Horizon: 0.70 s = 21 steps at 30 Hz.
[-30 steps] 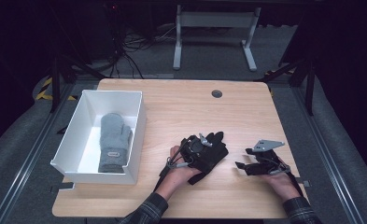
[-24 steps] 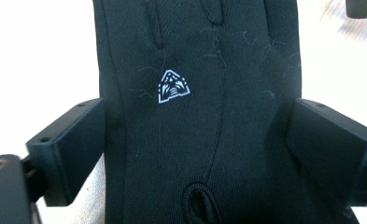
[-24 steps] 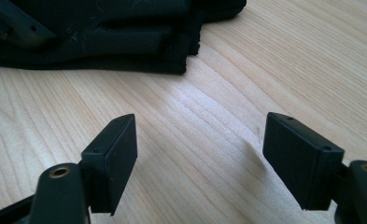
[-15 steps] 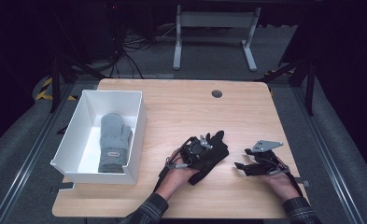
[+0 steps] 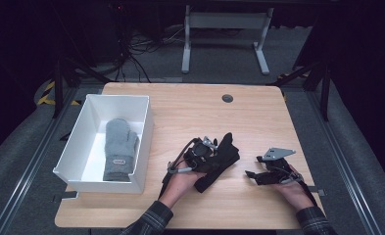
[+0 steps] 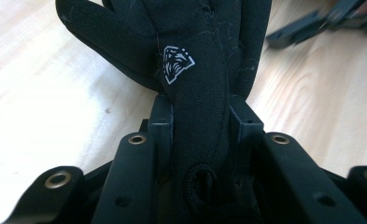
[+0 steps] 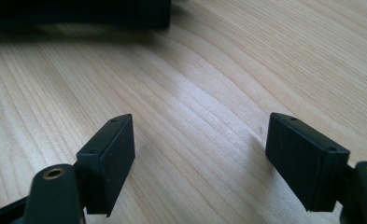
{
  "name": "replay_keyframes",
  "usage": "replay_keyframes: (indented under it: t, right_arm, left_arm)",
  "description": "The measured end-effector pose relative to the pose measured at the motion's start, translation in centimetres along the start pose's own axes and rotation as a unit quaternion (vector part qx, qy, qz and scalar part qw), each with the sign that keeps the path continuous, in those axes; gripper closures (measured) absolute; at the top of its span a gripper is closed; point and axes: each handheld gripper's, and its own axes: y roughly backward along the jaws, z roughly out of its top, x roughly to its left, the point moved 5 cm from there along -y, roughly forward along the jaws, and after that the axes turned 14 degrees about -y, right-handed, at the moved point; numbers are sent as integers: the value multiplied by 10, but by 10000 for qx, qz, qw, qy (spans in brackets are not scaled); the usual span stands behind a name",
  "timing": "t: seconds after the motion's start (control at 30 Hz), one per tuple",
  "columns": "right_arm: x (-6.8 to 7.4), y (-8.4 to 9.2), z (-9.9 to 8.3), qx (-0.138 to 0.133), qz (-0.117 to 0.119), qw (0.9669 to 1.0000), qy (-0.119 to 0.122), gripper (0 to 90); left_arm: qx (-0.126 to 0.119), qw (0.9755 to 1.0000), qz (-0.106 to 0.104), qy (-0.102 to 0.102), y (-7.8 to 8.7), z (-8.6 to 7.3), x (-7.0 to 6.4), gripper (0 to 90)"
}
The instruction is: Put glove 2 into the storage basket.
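Note:
A black glove (image 5: 228, 151) with a small white logo (image 6: 176, 63) lies near the table's front centre. My left gripper (image 5: 214, 155) has just been closing its jaws, and they now pinch the glove (image 6: 195, 46) near its cuff. Both pads press the fabric in the left gripper view, where my left gripper (image 6: 201, 112) points along the glove. To the right, my right gripper (image 5: 252, 174) rests low over the wood with its jaws wide apart. Nothing is between them in the right gripper view (image 7: 200, 140).
A white bin (image 5: 72, 142) at the table's left holds a grey mitten (image 5: 119, 147). The wooden table (image 5: 204, 107) has a round grommet hole (image 5: 227, 98) near its far edge. Dark floor, cables and a metal stand lie beyond.
The left gripper's jaws have closed onto the black glove, and the hand has lifted slightly with it. The right gripper has stayed where it was.

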Motion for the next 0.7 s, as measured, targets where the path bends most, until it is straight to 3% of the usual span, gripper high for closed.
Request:
replay_keyframes:
  t: [0.3,0.43,0.47,0.7]
  right_arm:
    - [0,-4,0,-90,51,9999,-79,169]
    - [0,-5,-1,-178,43,9998,-108,149]
    - [0,-5,-1,-178,43,9998,-108,149]
    - [1,-6,-1,-178,23,9998,-117,145]
  left_arm:
    - [-179,9996,162,139,52,9,8,688]
    - [-226,9990,348,160,85,14,15,687]
    - [-226,9990,348,160,85,14,15,687]
    - [-348,9968,644,319,133,12,33,687]
